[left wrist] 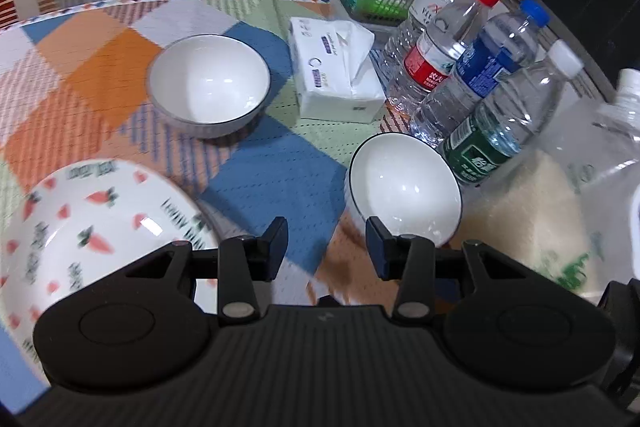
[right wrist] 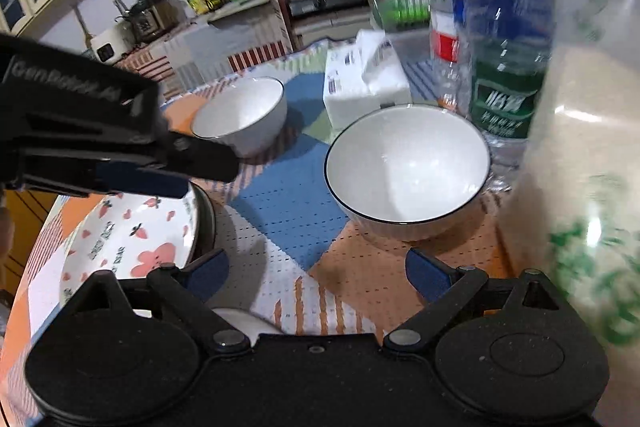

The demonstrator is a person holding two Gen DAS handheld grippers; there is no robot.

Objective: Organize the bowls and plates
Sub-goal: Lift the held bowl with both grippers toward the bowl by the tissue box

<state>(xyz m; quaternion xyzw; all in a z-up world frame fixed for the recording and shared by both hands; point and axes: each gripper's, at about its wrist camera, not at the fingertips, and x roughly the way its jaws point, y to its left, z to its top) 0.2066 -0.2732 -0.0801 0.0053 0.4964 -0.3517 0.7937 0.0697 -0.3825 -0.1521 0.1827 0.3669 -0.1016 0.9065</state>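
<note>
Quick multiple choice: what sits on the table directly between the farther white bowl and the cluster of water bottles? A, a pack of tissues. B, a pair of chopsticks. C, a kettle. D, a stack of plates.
A: a white tissue pack lies on the tablecloth between the farther bowl and the bottles, with the nearer bowl in front of it.
</note>
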